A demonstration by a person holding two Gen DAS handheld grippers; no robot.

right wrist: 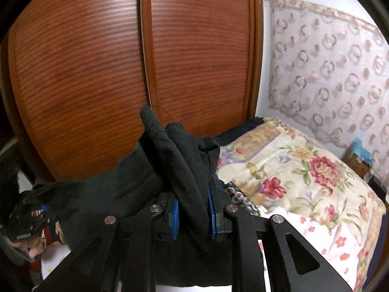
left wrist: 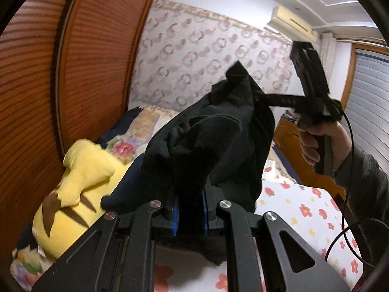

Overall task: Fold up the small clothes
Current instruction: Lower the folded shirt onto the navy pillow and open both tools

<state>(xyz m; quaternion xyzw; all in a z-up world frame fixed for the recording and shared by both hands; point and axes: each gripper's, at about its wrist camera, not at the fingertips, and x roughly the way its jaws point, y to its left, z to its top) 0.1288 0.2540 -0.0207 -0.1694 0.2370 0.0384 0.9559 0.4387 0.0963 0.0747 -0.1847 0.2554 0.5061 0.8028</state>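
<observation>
we hold a small black garment of soft knit cloth (left wrist: 218,131) up in the air above the bed with the white flower-print sheet (left wrist: 304,209), one bunch of it in each tool. the left gripper (left wrist: 190,206) has its jaws clamped on a thick wad of the cloth, the blue pads (left wrist: 175,213) pressed into it on either side. the right gripper (right wrist: 193,209) is closed the same way on another gathered fold (right wrist: 187,170), and in the left view we see it off to the right above the bed, a hand (left wrist: 318,143) round its handle and a dark strip of the garment stretched taut toward it.

the cloth reads as light, limp and thick; it sags between the two grips and falls in loose folds toward the bed. we judge it won't slip easily from the ribbed pads, but it keeps no shape of its own, so it needs the bed under it to lie flat. bunched grips like these hide the edges; better holds would be two corners or a hem, pinched thin, so the piece hangs square. a yellow plush toy (left wrist: 73,182) lies on the bed near the wooden wardrobe doors (right wrist: 97,73), clear of the hanging cloth.
</observation>
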